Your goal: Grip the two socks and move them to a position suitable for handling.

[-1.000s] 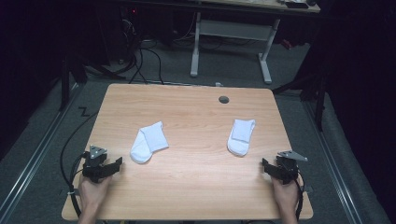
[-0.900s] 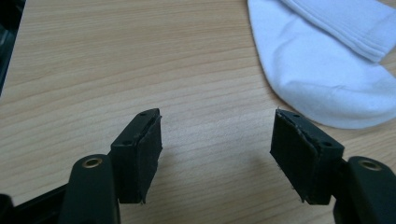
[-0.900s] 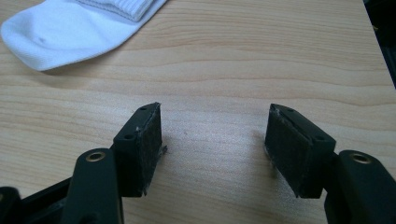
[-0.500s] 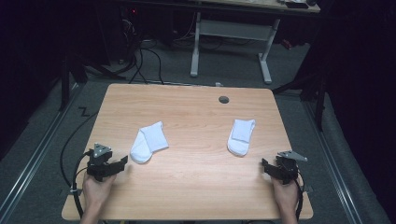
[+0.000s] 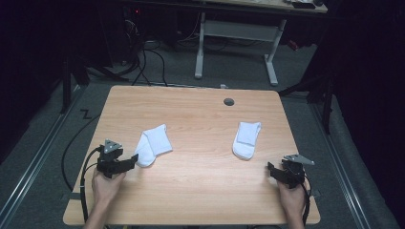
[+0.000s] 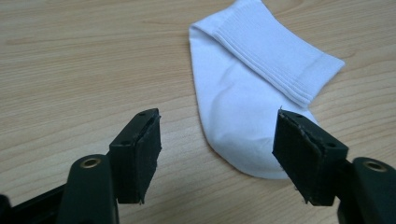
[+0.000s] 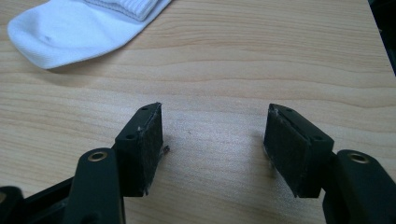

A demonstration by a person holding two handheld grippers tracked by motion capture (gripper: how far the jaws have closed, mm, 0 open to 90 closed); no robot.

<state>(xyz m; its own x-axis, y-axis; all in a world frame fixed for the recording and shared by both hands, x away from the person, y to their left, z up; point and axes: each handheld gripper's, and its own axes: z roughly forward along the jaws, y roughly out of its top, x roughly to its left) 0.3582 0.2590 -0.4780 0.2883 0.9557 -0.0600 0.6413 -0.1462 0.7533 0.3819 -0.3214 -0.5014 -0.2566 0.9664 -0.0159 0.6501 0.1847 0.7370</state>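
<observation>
Left tool, jaws apart, reaches the folded sock's toe.

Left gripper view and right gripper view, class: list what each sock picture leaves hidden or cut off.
- Left gripper view: the left sock has its toe end partly behind one tong pad.
- Right gripper view: the right sock is cut off by the top edge, so only its toe end shows.

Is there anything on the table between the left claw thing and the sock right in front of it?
Nothing visible. The left gripper has its jaws open, and the left sock's toe end lies just ahead of them on bare table. In the high view the same gripper sits right beside that sock.
</observation>
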